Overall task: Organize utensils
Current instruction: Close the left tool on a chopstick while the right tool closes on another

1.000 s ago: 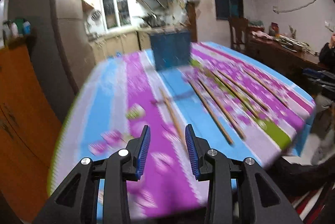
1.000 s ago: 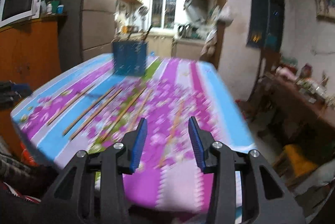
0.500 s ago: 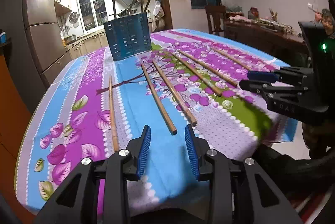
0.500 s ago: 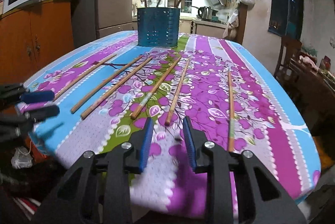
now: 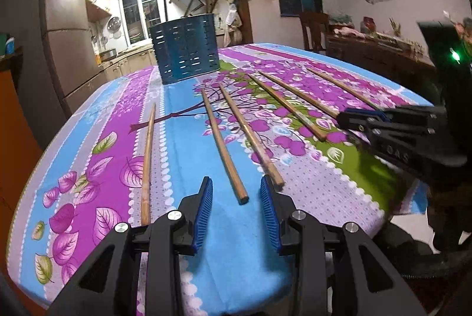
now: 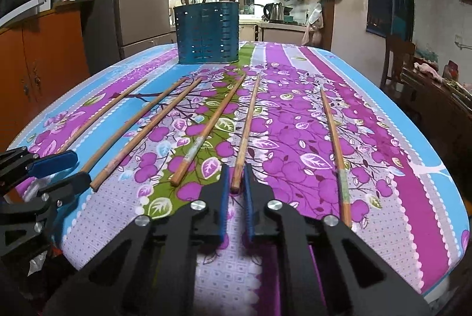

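Wooden chopstick [image 6: 244, 136] is clamped at its near end between the right gripper [image 6: 236, 183]'s blue pads; another chopstick [image 5: 222, 145] is framed just ahead of the half-spread left gripper [image 5: 236, 198].

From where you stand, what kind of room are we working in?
Most likely a home dining area opening onto a kitchen: a table under a floral cloth, a fridge beside it, and a kettle on the counter behind.

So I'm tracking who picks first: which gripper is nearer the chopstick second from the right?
Right. The right gripper has closed on the near tip of that chopstick; the left gripper sits across the table, framing another chopstick.
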### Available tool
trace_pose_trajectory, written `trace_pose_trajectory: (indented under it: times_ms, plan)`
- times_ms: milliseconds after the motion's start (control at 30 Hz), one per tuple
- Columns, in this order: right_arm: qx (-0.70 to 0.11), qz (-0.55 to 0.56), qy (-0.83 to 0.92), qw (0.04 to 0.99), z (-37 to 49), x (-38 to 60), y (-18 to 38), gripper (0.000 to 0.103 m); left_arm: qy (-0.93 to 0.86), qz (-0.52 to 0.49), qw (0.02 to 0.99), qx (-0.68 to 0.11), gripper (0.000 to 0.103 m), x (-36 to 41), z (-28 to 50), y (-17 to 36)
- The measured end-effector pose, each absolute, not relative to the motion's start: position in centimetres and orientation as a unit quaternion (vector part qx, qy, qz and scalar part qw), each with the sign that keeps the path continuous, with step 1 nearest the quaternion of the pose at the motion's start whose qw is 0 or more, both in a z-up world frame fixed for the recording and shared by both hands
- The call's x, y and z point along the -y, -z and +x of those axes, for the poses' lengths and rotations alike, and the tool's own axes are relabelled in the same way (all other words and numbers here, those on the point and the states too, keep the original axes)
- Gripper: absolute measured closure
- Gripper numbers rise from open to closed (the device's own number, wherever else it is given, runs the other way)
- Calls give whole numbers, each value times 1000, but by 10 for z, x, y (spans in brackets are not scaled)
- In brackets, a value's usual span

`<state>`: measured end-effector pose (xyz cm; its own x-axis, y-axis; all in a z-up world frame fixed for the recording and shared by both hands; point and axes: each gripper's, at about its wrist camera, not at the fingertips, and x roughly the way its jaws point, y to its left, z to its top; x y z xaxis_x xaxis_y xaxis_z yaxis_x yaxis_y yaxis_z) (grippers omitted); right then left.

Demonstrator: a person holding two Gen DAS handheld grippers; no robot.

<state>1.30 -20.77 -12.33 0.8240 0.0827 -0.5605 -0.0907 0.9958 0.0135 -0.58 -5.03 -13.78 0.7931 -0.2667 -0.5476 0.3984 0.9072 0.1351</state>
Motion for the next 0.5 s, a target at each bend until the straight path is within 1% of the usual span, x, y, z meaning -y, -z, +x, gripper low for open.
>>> trace_pose_trajectory:
  times_ms: [33,100,167,267,400,500]
  plan:
    - [-293,-6,-44,955,13,208,123,96,177,119,940,-268,68,49,-5,138]
    - [-290,-7,-40,956,13,208,124,96,179,109,940,-267,72,48,-4,139]
    - [-282,-17,-33,959,13,205,125,96,180,102,942,-263,81,47,-4,140]
    - [-274,-18,-23,961,12,203,127,96,174,99,945,-257,88,48,-3,142]
    - [-262,-16,-19,965,11,202,129,96,167,102,949,-246,90,49,-3,144]
    - [-260,7,-23,965,10,207,130,97,168,96,950,-245,91,48,-3,144]
